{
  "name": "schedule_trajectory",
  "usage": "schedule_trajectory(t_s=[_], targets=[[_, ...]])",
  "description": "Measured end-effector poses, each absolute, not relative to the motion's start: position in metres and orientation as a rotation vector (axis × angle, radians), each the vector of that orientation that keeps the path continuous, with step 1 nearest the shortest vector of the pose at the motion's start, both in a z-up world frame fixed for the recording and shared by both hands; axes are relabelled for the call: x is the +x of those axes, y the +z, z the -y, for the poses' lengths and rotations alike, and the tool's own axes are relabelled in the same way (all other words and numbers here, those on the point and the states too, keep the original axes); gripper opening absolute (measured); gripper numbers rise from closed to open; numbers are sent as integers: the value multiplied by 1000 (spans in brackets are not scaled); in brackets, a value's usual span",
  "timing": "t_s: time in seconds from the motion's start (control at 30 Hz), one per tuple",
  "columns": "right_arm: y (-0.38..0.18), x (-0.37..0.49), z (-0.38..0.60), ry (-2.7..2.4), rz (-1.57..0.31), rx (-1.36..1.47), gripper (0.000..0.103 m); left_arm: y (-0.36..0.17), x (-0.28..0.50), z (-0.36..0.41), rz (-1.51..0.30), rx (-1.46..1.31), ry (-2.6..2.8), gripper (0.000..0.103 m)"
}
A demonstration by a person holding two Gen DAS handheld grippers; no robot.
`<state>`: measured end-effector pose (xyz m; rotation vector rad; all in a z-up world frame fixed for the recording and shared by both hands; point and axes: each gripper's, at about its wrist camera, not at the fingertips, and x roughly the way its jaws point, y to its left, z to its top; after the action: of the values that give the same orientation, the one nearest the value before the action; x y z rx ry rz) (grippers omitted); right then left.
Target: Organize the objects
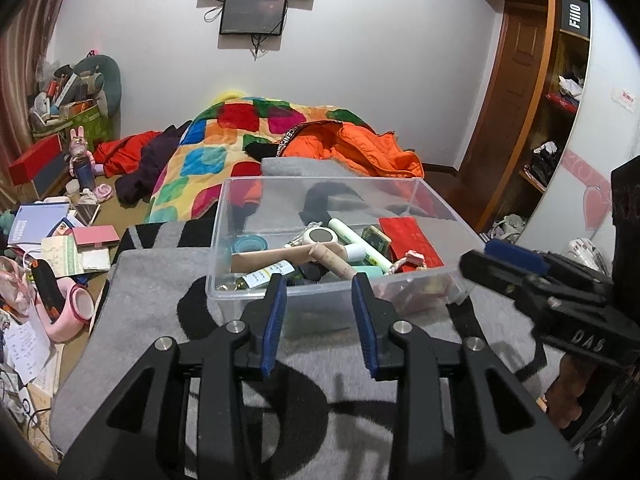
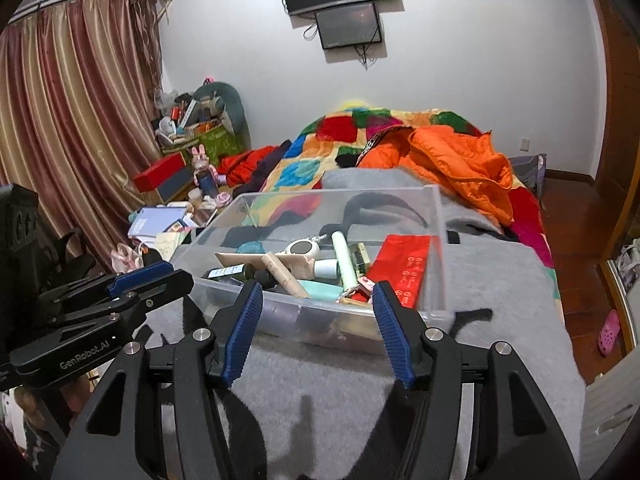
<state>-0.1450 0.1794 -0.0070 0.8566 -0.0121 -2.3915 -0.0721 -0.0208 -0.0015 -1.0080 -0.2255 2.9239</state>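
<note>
A clear plastic box (image 1: 320, 179) (image 2: 340, 192) stands on a grey blanket (image 1: 160, 280) on the bed. Inside lie several small items: a red envelope (image 1: 412, 240) (image 2: 404, 264), a pale green tube (image 1: 360, 240) (image 2: 344, 260), a round white device (image 1: 318, 237) (image 2: 302, 249), a cardboard tube (image 1: 332, 258) (image 2: 282, 274) and a teal tape roll (image 1: 250, 245). My left gripper (image 1: 319, 284) (image 2: 160, 274) is open just in front of the box's near wall, with nothing between its pads. My right gripper (image 2: 317, 288) (image 1: 500, 256) is open wider beside it, also empty, near the box's right front corner.
A patchwork quilt (image 1: 208, 152) and an orange jacket (image 1: 360, 144) lie behind the box. Books, boxes and pink items litter the floor at the left (image 1: 60, 240). A wooden wardrobe (image 1: 532, 120) stands to the right and curtains (image 2: 80, 120) hang to the left.
</note>
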Motion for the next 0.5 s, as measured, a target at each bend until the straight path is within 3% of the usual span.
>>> schedule_trajectory(t_s=[0.13,0.27,0.5], targets=[[-5,-135,-185,-2420,-20,830,66,0,-62,19,207,-983,2941,57],[-9,-125,-187,-2417,-38,817,70,0,-54,16,181,-966,2944,71],[-17,-120,-190,-2415,-52,848,71,-10,-43,14,180,-985,2928,76]])
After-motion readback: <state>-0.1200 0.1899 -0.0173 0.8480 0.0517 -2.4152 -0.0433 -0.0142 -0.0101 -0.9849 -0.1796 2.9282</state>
